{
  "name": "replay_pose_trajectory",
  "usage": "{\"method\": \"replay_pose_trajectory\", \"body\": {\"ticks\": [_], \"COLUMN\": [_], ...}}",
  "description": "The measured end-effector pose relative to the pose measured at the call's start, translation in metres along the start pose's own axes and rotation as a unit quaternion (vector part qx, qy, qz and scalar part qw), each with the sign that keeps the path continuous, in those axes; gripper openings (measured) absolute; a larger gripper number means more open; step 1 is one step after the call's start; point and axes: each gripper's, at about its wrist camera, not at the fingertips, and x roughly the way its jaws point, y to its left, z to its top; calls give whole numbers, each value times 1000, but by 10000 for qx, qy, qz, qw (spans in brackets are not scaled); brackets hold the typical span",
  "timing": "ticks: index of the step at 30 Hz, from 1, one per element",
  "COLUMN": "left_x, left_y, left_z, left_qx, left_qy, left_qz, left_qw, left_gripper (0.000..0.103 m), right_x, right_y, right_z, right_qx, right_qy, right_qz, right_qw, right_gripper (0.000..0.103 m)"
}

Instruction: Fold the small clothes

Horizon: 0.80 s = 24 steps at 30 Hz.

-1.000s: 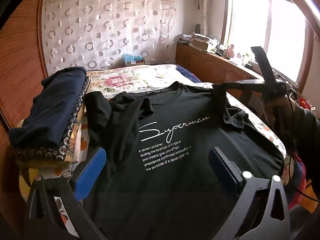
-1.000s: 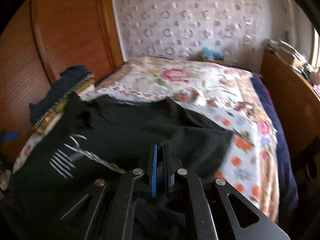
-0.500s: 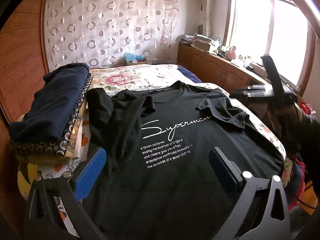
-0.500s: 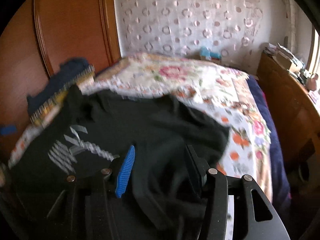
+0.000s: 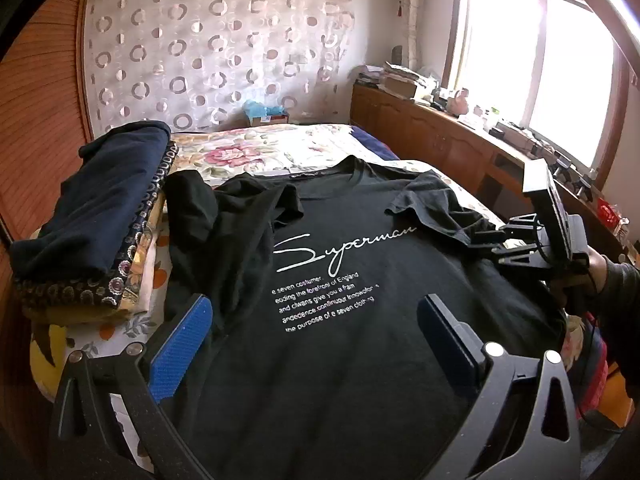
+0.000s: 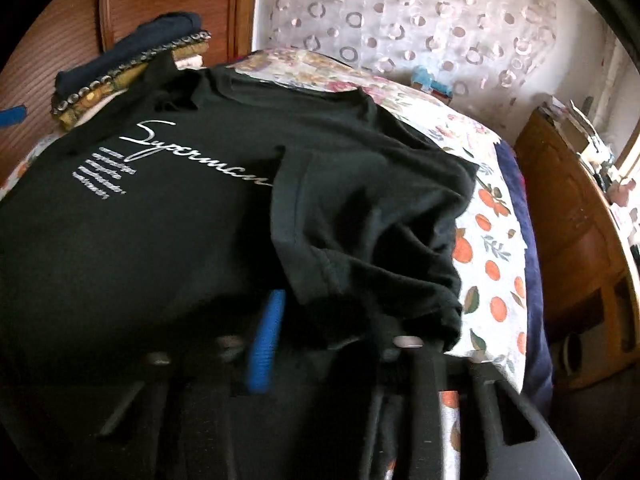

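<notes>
Black tee flat on bed, both sleeves in, body unfolded; left gripper jaws released, right gripper at 3 o'clock, jaws closing on hem.

A stack of folded clothes blocks the bed's left edge; its far half lies bare, and a cabinet lines the right edge.

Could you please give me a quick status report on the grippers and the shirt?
Left gripper open, above shirt hem. Right gripper closing at the sleeve's edge. Black T-shirt flat on bed, sleeves folded in. Clothes stack alongside, clear.
</notes>
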Motion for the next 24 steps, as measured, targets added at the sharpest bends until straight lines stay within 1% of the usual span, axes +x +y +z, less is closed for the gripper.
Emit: {"method": "replay_pose_trajectory", "body": {"ticks": [1, 3, 7, 9, 11, 14, 15, 17, 18, 20, 22, 23, 24], "left_x": [0, 0, 1, 2, 3, 3, 3, 3, 3, 3, 5, 6, 7], "left_y": [1, 2, 4, 5, 5, 5, 5, 7, 8, 11, 17, 20, 23], "left_z": [0, 0, -1, -2, -2, -2, -2, -3, -2, 0, 5, 8, 12], "left_qx": [-5, -23, -54, -64, -76, -73, -73, -81, -85, -85, -80, -72, -56], "left_qy": [-1, -5, 9, 15, 12, 15, 10, 3, -2, -32, -59, -68, -74], "left_qz": [5, 13, 27, 26, 22, 26, 26, 45, 59, 100, 116, 117, 118], "left_qw": [10000, 10000, 10000, 10000, 10000, 10000, 10000, 10000, 9999, 9999, 9999, 9999, 9999], "left_gripper": [102, 102, 102, 102, 102, 102, 102, 102, 102, 102, 103, 102, 102], "right_x": [1, 0, -22, -35, -41, -44, -43, -41, -38, -35, -31, -30, -25], "right_y": [1, 1, 1, 1, 6, 15, 17, 17, 14, 10, 4, 1, -4], "right_z": [-2, 0, 5, 8, 10, 11, 11, 10, 10, 13, 15, 16, 18], "right_qx": [-7, -11, 96, 218, 162, 134, 102, 38, 53, 142, 230, 260, 313], "right_qy": [11, -35, -268, -384, -387, -462, -436, -447, -455, -479, -549, -578, -586], "right_qz": [45, 77, 366, 581, 859, 918, 847, 718, 695, 658, 514, 475, 460], "right_qw": [10000, 10000, 9989, 9973, 9954, 9946, 9954, 9964, 9965, 9966, 9969, 9969, 9967], "right_gripper": [6, 4, 3, 3, 3, 3, 4, 7, 10, 19, 40, 43, 44]}}
